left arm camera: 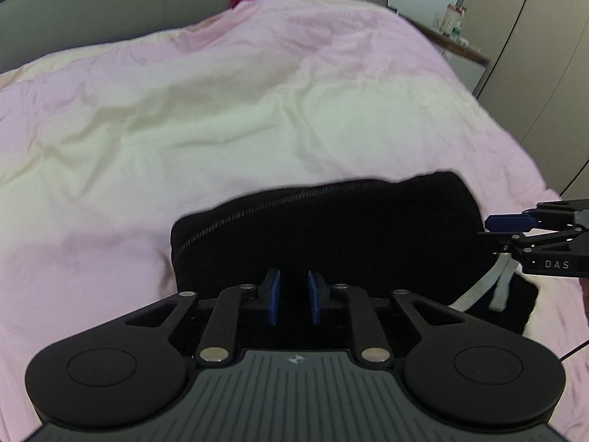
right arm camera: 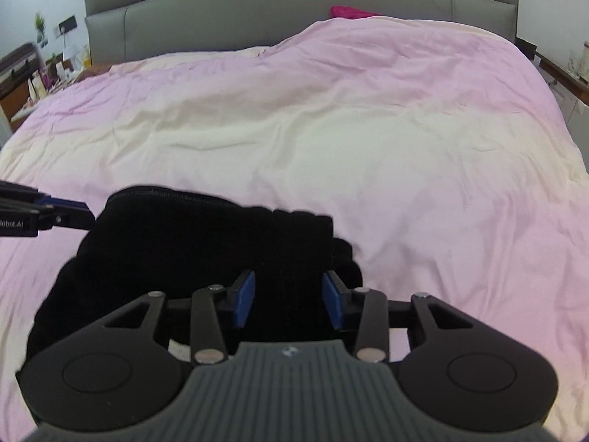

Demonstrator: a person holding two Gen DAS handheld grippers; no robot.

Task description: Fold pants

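Note:
Black pants [left arm camera: 331,228] lie folded in a thick bundle on the pink bedcover, with a stitched seam along the top edge and a white drawstring [left arm camera: 478,291] at the right. My left gripper [left arm camera: 293,300] hovers at the bundle's near edge, its blue pads slightly apart with dark cloth between them. My right gripper [right arm camera: 289,302] is open over the bundle's right part [right arm camera: 206,243], pads wide on either side of the cloth. Each gripper shows at the edge of the other's view, the right one [left arm camera: 489,228] and the left one [right arm camera: 79,211].
The wide pink and cream bedcover [right arm camera: 331,129] stretches ahead to a grey headboard [right arm camera: 294,3]. A magenta item [right arm camera: 349,11] lies near the headboard. A cluttered nightstand [right arm camera: 33,73] stands at the left, a shelf with bottles [left arm camera: 452,25] and wardrobe doors at the right.

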